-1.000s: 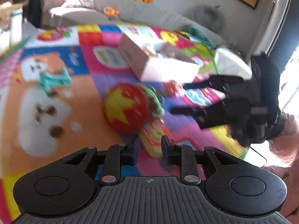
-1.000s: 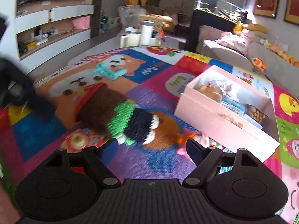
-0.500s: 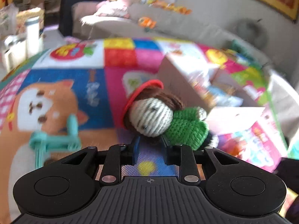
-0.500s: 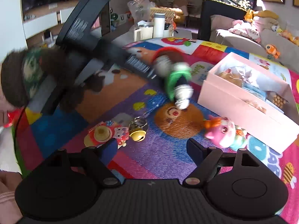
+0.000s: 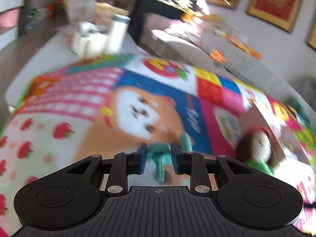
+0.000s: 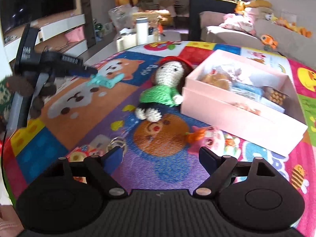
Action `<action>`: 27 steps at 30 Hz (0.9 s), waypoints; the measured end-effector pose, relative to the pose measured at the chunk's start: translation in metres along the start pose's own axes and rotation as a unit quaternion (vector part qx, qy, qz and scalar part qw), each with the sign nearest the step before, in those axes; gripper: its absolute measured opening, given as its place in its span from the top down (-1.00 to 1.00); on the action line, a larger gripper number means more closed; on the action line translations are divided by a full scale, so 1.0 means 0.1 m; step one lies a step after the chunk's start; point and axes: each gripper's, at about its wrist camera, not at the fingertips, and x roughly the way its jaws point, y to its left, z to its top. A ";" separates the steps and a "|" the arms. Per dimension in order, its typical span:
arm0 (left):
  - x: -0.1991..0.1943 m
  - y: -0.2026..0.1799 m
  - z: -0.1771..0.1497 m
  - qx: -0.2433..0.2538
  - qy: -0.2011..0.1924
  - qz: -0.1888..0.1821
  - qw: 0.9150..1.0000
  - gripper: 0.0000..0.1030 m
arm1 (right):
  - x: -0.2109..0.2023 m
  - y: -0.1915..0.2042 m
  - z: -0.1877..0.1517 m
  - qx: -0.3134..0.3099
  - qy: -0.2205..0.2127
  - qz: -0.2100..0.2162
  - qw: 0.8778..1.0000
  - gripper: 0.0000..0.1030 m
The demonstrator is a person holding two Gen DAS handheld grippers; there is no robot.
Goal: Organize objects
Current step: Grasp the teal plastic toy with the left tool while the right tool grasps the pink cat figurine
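Left hand-held gripper (image 5: pixel 159 161) | fingers apart, teal toy (image 5: pixel 159 152) between | right hand-held gripper (image 6: pixel 161 158) released

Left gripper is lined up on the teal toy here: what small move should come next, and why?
Probably close the left gripper on the teal toy. The toy already sits between the two open fingers on the play mat, though motion blur hides whether they touch it. The pink box stands open nearby.
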 end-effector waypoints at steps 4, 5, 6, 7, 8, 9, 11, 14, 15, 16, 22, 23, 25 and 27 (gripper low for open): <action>-0.08 -0.33 -0.14 0.100 0.038 -0.083 0.991 0.42 | -0.04 -0.12 0.00 0.018 -0.006 -0.017 1.000 -0.72; -0.13 -0.41 -0.17 0.125 0.030 -0.074 0.989 0.41 | -0.05 -0.15 0.00 0.021 -0.006 -0.021 1.000 -0.72; -0.17 -0.48 -0.19 0.148 0.016 -0.053 0.987 0.42 | -0.05 -0.17 0.00 0.025 -0.005 -0.024 0.999 -0.72; -0.19 -0.53 -0.22 0.161 0.005 -0.037 0.986 0.42 | -0.05 -0.18 0.01 0.028 -0.005 -0.027 0.999 -0.72; -0.21 -0.57 -0.22 0.169 -0.006 -0.021 0.985 0.43 | -0.04 -0.20 0.01 0.030 -0.005 -0.028 0.999 -0.72; -0.22 -0.59 -0.22 0.165 -0.011 -0.015 0.986 0.43 | -0.05 -0.21 0.01 0.032 -0.006 -0.028 0.999 -0.72; -0.18 -0.62 -0.16 0.144 -0.006 -0.024 0.989 0.43 | -0.04 -0.20 0.01 0.030 -0.008 -0.029 0.999 -0.73; -0.02 -0.74 -0.10 0.145 0.004 -0.013 0.989 0.43 | -0.04 -0.16 0.01 0.023 -0.010 -0.028 0.999 -0.74; 0.06 -0.78 -0.10 0.150 0.012 -0.005 0.989 0.43 | -0.05 -0.15 0.00 0.021 -0.011 -0.027 0.999 -0.74; 0.17 -0.81 -0.10 0.156 0.024 0.004 0.987 0.43 | -0.06 -0.14 -0.01 0.019 -0.012 -0.026 0.999 -0.74; 0.38 -0.89 -0.15 0.165 0.041 0.036 0.985 0.55 | -0.18 -0.16 -0.09 0.012 -0.018 -0.042 0.999 -0.75; 0.36 -0.87 -0.16 0.154 0.044 0.032 0.987 0.62 | -0.19 -0.18 -0.12 0.013 -0.018 -0.048 0.999 -0.75; 0.30 -0.86 -0.18 0.141 0.053 0.020 0.988 0.68 | -0.17 -0.22 -0.16 0.014 -0.017 -0.062 0.998 -0.75; 0.17 -0.88 -0.27 0.146 0.060 0.006 0.987 0.73 | -0.11 -0.25 -0.19 0.013 -0.016 -0.080 0.997 -0.75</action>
